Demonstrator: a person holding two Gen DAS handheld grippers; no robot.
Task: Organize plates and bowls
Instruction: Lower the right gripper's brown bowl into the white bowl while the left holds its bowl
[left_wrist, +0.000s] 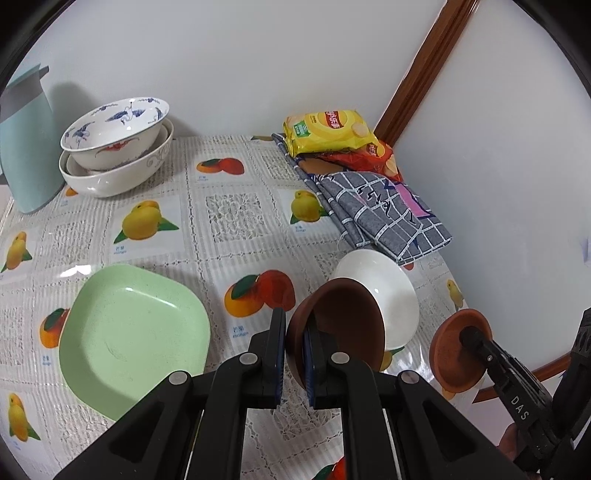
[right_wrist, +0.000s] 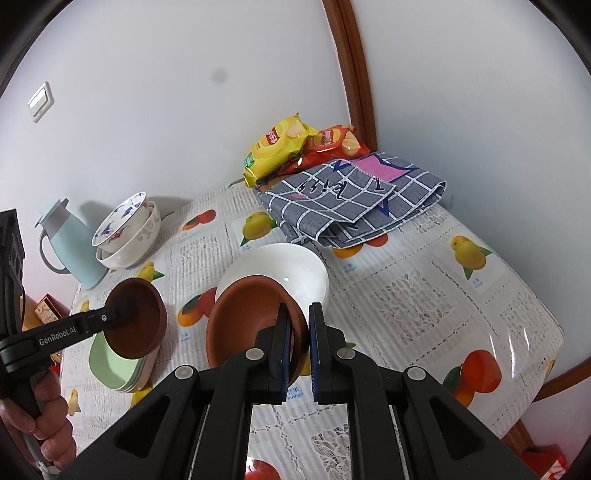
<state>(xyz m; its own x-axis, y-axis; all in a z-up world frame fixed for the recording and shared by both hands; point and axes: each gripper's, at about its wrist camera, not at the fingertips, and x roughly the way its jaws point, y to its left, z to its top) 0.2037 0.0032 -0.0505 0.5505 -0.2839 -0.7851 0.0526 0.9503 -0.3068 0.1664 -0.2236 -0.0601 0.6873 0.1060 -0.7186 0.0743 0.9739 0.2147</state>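
My left gripper (left_wrist: 296, 352) is shut on the rim of a brown bowl (left_wrist: 340, 325), which hangs tilted above the table in front of a white bowl (left_wrist: 388, 288). A pale green plate (left_wrist: 133, 336) lies to its left. My right gripper (right_wrist: 300, 339) is shut on the rim of a second brown bowl (right_wrist: 243, 325), also held off the table, with the white bowl (right_wrist: 291, 269) behind it. Each wrist view shows the other gripper with its bowl: the right gripper (left_wrist: 470, 335), the left gripper (right_wrist: 125, 309) above the green plate (right_wrist: 110, 365). Two patterned bowls (left_wrist: 114, 129) are nested at the back left.
A light blue thermos jug (right_wrist: 70, 247) stands beside the nested bowls (right_wrist: 125, 229). A folded grey checked cloth (right_wrist: 354, 199) and chip bags (right_wrist: 277, 147) fill the far corner by the wall. The rounded table edge (right_wrist: 550, 376) drops off on the right. A person's hand (right_wrist: 44, 424) grips the left handle.
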